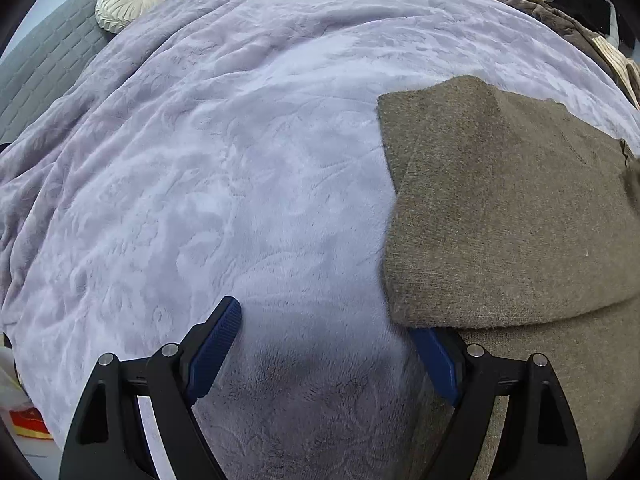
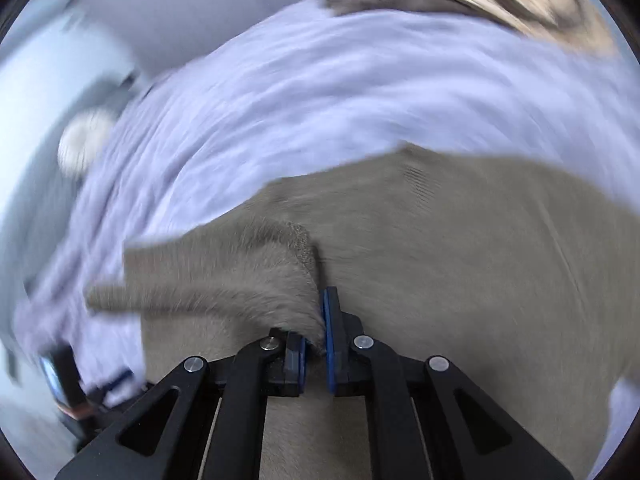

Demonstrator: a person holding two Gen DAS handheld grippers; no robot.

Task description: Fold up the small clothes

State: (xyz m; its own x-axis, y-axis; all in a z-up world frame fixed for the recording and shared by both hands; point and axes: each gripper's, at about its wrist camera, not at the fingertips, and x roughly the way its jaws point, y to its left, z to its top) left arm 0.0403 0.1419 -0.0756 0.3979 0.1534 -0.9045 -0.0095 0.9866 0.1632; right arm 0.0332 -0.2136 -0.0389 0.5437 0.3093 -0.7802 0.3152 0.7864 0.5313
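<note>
Nearest you, your right gripper (image 2: 320,320) was pinched together on a fold of the brown knit garment (image 2: 440,260), the blue pads (image 2: 329,336) nearly meeting with a tuft of the knit caught between them. From that pinch a flap of the cloth trailed off to the left, blurred in the right wrist view. The rest of the garment lay spread beneath and beyond the fingers.

Your left gripper (image 1: 320,320) stood with its jaws wide apart and nothing between them, over the lavender blanket (image 1: 240,160). Its one blue pad (image 1: 218,344) showed clear; the other was tucked under the edge of the brown knit garment (image 1: 500,220), which lay folded over on itself at the right of that view, flat on the blanket.

Farther off, the blanket covered the bed. A round cream cushion (image 1: 134,0) sat at the far left against a grey quilted cover (image 1: 48,60), and a heap of brown and striped cloth (image 1: 560,16) lay at the far right edge.
</note>
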